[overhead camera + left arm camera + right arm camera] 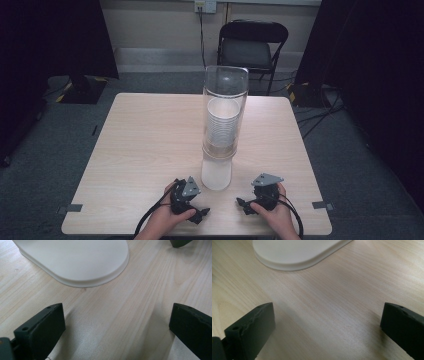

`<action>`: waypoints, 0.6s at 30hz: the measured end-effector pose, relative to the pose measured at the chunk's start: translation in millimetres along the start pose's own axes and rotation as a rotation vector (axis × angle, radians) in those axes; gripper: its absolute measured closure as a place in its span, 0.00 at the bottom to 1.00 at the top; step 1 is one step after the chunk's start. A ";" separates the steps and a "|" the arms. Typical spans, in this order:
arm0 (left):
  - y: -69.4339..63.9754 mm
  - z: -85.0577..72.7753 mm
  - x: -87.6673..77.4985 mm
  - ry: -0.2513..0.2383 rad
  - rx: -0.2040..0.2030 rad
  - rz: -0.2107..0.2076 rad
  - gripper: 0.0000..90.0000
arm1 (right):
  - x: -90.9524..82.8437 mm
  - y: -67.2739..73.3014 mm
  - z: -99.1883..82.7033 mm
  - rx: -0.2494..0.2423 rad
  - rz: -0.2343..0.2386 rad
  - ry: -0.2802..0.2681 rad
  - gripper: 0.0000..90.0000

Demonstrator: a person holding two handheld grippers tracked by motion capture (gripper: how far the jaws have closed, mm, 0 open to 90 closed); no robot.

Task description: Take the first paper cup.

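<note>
High view: mounted above the near edge of the table [150,135], facing forward and down; takes in the whole tabletop, both hands at the bottom edge, the cup dispenser [223,125] at centre, and a chair [252,45] against the far wall.

Left gripper view: rides low and close over the tabletop [120,315], looking along two black jaws set wide apart; frames the dispenser's white base [80,262] at top left.

Right gripper view: same low, close position over the wood [324,310], jaws wide apart; frames the same white base [297,252] at top.

Shared across all three: the base and the surrounding wood.
</note>
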State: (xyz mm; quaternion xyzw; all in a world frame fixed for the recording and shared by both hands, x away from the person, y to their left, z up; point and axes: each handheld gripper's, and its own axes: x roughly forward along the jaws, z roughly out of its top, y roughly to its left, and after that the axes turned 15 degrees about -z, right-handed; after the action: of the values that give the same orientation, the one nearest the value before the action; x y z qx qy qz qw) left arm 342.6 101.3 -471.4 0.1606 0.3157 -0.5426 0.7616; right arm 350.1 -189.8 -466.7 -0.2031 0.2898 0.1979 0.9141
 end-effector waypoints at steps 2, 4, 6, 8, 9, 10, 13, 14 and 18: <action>0.2 -0.6 1.0 -0.016 0.001 -0.004 0.00 | 0.0 1.2 0.4 0.011 -0.009 0.002 0.00; 0.2 -0.5 1.0 -0.016 0.001 -0.005 0.00 | -0.3 2.0 0.4 0.012 -0.019 0.004 0.00; 0.3 -0.5 0.9 -0.015 0.001 -0.005 0.00 | -0.5 2.6 0.8 0.021 -0.021 -0.001 0.02; 0.2 -0.6 1.0 -0.016 0.001 -0.004 0.00 | -0.9 3.1 2.9 0.030 -0.019 -0.009 0.15; 0.2 -0.6 1.0 -0.016 0.001 -0.004 0.00 | -1.6 4.1 5.5 0.033 -0.022 -0.014 0.23; 0.3 -0.5 0.9 -0.015 0.001 -0.004 0.00 | -2.0 4.6 8.6 0.032 -0.007 -0.021 0.21; 0.3 -0.5 0.8 -0.014 0.001 -0.005 0.00 | -4.4 6.6 16.4 0.048 -0.001 -0.040 0.17; 0.3 -0.5 0.9 -0.015 0.001 -0.004 0.00 | -6.0 7.4 21.2 0.039 0.008 -0.056 0.19; 0.3 -0.5 0.9 -0.016 0.001 -0.005 0.00 | -11.8 11.5 46.8 0.050 0.022 -0.134 0.17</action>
State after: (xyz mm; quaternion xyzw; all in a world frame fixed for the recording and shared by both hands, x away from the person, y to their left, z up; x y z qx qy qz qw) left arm 342.9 101.0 -472.4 0.1559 0.3100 -0.5460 0.7626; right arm 356.7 -160.3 -427.4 -0.1633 0.2350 0.2137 0.9341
